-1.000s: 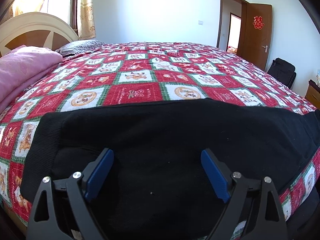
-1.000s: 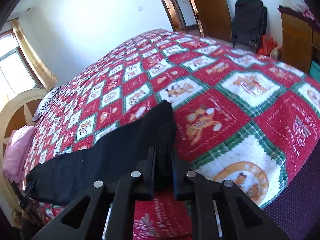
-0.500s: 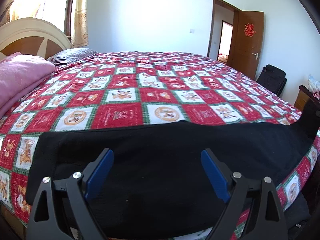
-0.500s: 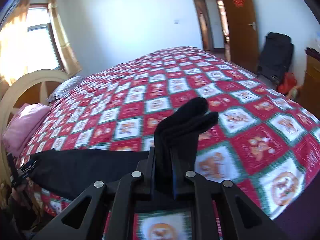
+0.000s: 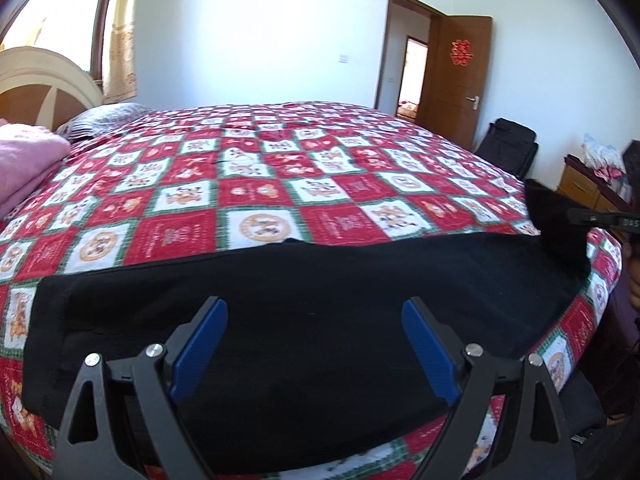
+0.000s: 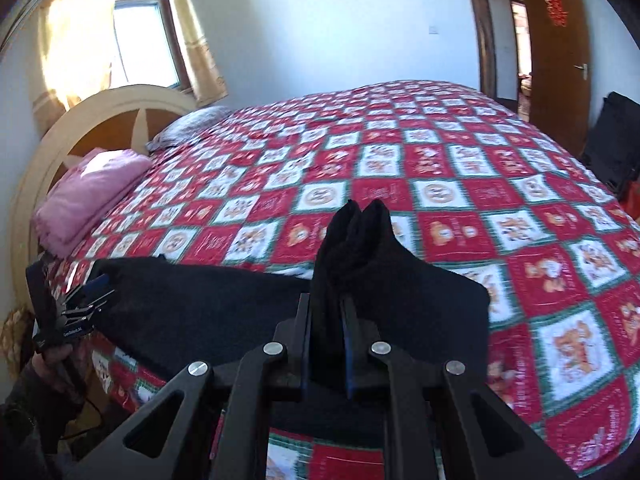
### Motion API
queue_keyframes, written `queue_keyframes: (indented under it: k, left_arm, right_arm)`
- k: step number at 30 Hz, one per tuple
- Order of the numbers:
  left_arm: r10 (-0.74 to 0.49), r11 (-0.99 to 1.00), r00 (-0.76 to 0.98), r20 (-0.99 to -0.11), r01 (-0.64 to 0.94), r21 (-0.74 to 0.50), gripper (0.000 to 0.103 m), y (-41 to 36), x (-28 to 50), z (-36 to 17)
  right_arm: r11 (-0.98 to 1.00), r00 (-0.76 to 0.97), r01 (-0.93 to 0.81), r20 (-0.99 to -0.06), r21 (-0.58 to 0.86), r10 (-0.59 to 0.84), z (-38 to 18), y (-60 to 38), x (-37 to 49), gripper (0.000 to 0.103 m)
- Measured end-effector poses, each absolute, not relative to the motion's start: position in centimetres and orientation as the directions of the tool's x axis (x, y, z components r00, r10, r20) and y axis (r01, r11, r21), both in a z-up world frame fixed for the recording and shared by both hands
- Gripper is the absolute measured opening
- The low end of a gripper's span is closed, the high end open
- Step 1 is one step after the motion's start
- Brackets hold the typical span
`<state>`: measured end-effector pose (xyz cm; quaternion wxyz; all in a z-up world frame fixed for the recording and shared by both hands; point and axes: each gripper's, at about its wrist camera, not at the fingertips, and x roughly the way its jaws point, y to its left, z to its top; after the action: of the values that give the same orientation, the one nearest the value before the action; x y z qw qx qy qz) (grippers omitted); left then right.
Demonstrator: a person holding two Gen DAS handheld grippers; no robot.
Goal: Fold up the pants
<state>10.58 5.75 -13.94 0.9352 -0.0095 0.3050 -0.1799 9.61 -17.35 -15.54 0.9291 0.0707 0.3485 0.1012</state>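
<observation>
Black pants [image 5: 320, 312] lie lengthwise along the near edge of the bed, waistband end at the left. My left gripper [image 5: 314, 344] is open and empty, hovering just above the waist part. My right gripper [image 6: 326, 344] is shut on the leg ends of the pants [image 6: 352, 240], which stick up bunched between its fingers, lifted above the quilt. The rest of the pants [image 6: 192, 304] trail left toward the left gripper [image 6: 86, 300]. In the left wrist view the right gripper [image 5: 600, 218] shows at the far right with the lifted cloth.
The bed has a red, white and green checked quilt [image 5: 280, 184]. A folded pink blanket [image 6: 88, 200] and a grey pillow [image 6: 192, 124] lie by the headboard [image 6: 108, 120]. A black bag [image 5: 508, 148], a wooden cabinet [image 5: 584, 188] and an open door [image 5: 464, 80] are at the right.
My right gripper has lifted the leg ends off the quilt and swung them left toward the waist. My left gripper has drawn back and risen slightly, still open.
</observation>
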Motion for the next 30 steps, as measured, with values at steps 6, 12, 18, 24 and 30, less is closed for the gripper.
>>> queue_keyframes:
  k: [6,12,18,24,30]
  left_arm:
    - [-0.384,0.915,0.724,-0.573,0.381,-0.132,0.092,3.6,10.2,-13.9]
    - [-0.454,0.882,0.683,-0.572,0.434,-0.182,0.092,1.2,10.6,-13.6]
    - [-0.523,0.833,0.613,-0.592,0.515,-0.203,0.092,-3.6,11.5,-13.2]
    - [-0.6,0.766,0.504,-0.621,0.586,-0.265,0.09,-9.6,12.6,-13.5]
    - [-0.604,0.743,0.404,-0.687,0.598,-0.301,0.052,-13.9,14.1,-14.8]
  right_arm:
    - [0.961,0.68,-0.21,-0.679,0.181,0.276,-18.1,-12.8,11.3,0.012]
    - [0.951,0.604,-0.262,-0.74,0.166,0.296,-21.3,-10.3,12.6,0.013]
    - [0.921,0.532,-0.3,-0.757,0.25,0.379,-22.1,-12.0,12.5,0.031]
    - [0.94,0.686,-0.233,-0.642,0.249,0.341,-18.3,-19.2,9.5,0.052]
    - [0.918,0.772,0.001,-0.584,0.396,0.251,-19.7,-26.0,9.7,0.053]
